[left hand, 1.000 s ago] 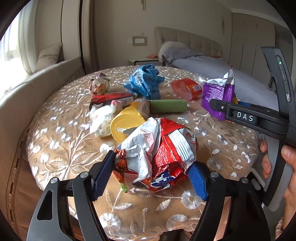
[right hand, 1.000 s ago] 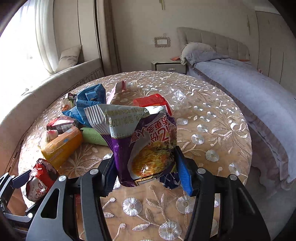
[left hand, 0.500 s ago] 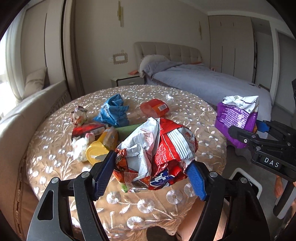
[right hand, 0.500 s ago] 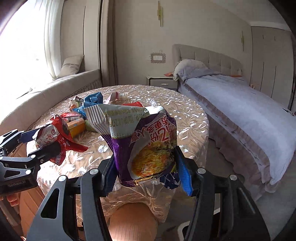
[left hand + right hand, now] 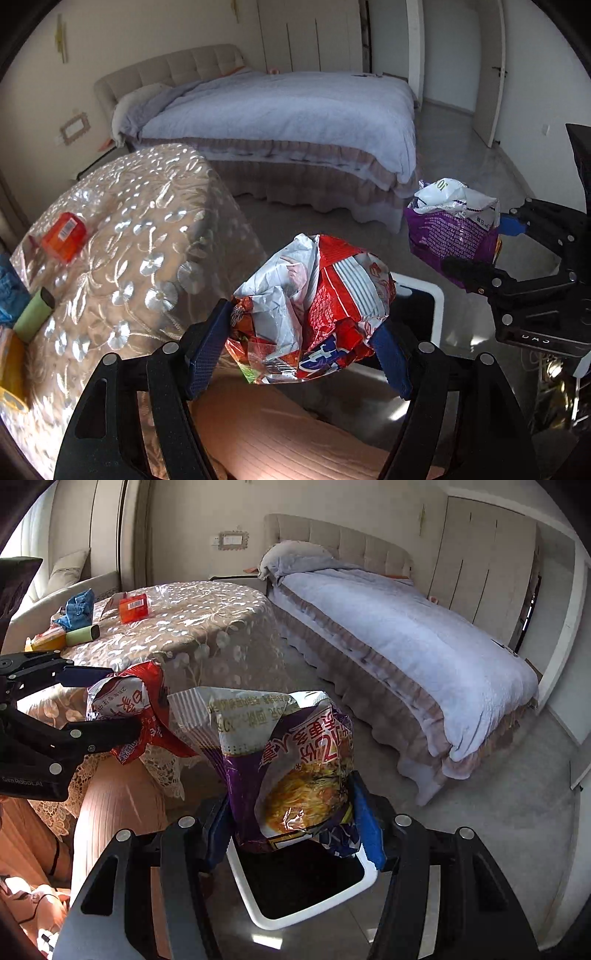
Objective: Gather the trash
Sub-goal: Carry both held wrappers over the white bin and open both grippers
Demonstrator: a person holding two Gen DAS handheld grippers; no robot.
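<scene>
Right wrist view: right gripper [image 5: 291,840] clamps crumpled purple noodle packet [image 5: 295,760] above white-rimmed bin [image 5: 255,897].
Left gripper [image 5: 301,347]: grasping crumpled red-and-white snack wrapper [image 5: 314,306].
Advice: centre both over opening, then release.

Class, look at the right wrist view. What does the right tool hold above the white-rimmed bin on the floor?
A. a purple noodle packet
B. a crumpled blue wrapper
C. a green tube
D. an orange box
A: the purple noodle packet sits pinched between the blue pads of the right tool, above the white-rimmed bin.
</scene>
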